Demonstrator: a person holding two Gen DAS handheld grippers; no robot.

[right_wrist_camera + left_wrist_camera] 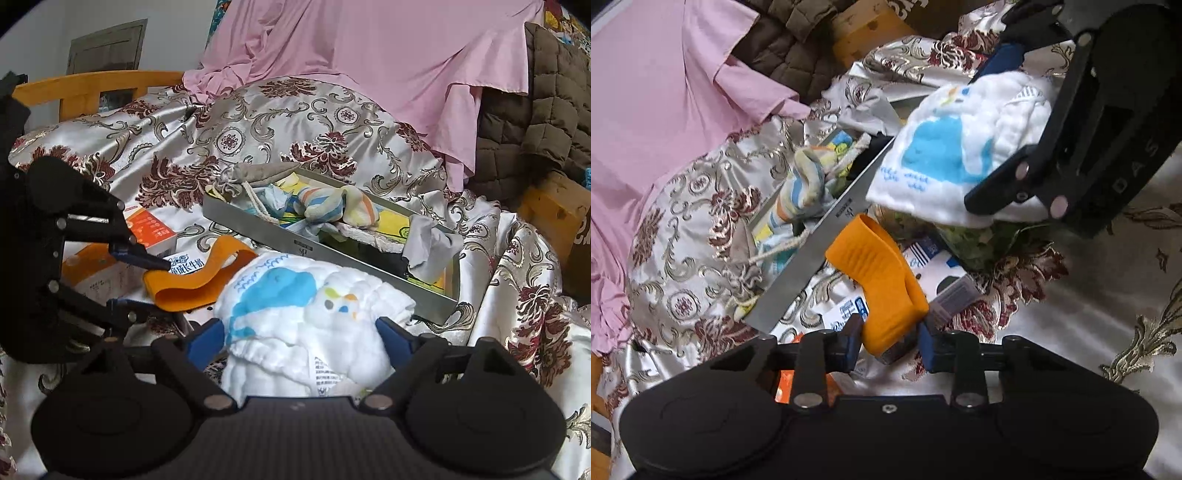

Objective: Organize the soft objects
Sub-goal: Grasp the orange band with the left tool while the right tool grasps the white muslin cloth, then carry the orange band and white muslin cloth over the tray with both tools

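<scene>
Bed with floral satin cover [295, 122], metal tray [351, 258] on it. Orange band [882, 280] beside tray, left tool [890, 338] clamped on its end. White cloth [295, 314] gripped in right tool [303, 336], wide. Likely pickup step; next, lift both into tray. Left view alone shows boxes under band.

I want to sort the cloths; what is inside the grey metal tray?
In the grey metal tray: a striped sock, a rope-tied pouch, a grey cloth. They cover whatever lies beneath.
</scene>
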